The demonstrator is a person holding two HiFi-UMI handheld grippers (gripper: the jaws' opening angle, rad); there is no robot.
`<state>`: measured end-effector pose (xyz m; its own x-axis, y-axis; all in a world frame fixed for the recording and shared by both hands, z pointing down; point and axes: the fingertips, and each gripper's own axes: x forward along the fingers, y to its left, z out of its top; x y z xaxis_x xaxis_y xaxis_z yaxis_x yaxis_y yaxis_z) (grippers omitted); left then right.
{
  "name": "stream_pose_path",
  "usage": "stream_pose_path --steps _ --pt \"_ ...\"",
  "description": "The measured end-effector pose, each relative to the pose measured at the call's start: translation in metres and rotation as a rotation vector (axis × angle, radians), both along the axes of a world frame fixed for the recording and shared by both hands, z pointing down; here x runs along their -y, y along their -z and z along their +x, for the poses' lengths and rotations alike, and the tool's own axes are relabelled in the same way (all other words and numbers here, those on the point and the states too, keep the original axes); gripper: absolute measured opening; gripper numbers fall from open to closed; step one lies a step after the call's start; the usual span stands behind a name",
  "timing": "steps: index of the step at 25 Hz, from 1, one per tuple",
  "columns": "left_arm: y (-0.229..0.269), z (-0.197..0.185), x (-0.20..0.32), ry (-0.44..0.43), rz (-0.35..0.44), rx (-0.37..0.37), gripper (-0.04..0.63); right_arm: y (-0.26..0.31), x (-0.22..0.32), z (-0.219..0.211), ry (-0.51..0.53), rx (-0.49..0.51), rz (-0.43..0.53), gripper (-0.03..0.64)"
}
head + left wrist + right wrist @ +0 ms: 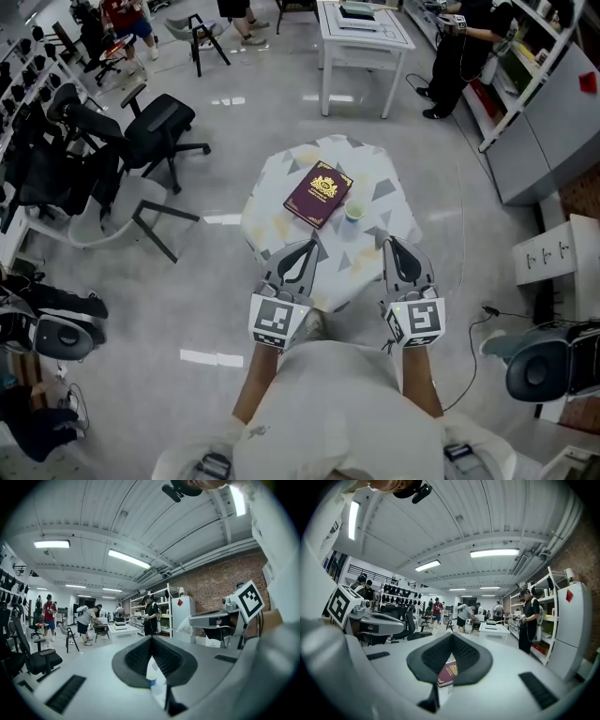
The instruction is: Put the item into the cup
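Both the left gripper (313, 244) and right gripper (390, 244) hover at the near edge of the table (274, 202), fingers pressed together with nothing in them. The only item I can spot is a maroon booklet (319, 194) with a gold crest, lying flat mid-table right beside the little cup (353, 212). It looks thin, light and kinda slick, so I'd pinch it by the spine or a corner.

We see a small patterned desk (373, 171) bearing a maroon book (319, 193) with a cup (353, 213) just beside it.
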<state>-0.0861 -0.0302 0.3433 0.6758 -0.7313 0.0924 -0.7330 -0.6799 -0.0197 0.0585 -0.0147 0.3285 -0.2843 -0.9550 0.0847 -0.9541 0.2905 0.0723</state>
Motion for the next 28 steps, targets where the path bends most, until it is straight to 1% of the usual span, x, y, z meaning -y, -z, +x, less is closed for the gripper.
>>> stream_pose_path --steps 4,7,16,21,28 --pt "-0.001 -0.008 0.016 -0.004 -0.003 -0.009 0.014 0.001 0.011 -0.010 -0.004 -0.034 0.002 0.006" --pt "-0.001 -0.009 0.027 -0.012 -0.001 -0.010 0.014 -0.002 0.018 -0.011 -0.013 -0.039 -0.009 0.006" --pt "-0.009 0.011 0.054 -0.042 -0.022 -0.008 0.014 -0.013 0.040 0.005 -0.034 -0.030 -0.044 0.006" --pt "-0.013 0.019 0.073 -0.006 -0.034 0.009 0.014 -0.019 0.062 0.014 0.002 -0.015 -0.053 0.006" --pt "-0.018 0.042 0.106 0.043 -0.040 0.045 0.014 -0.027 0.108 0.029 0.071 0.017 -0.062 0.006"
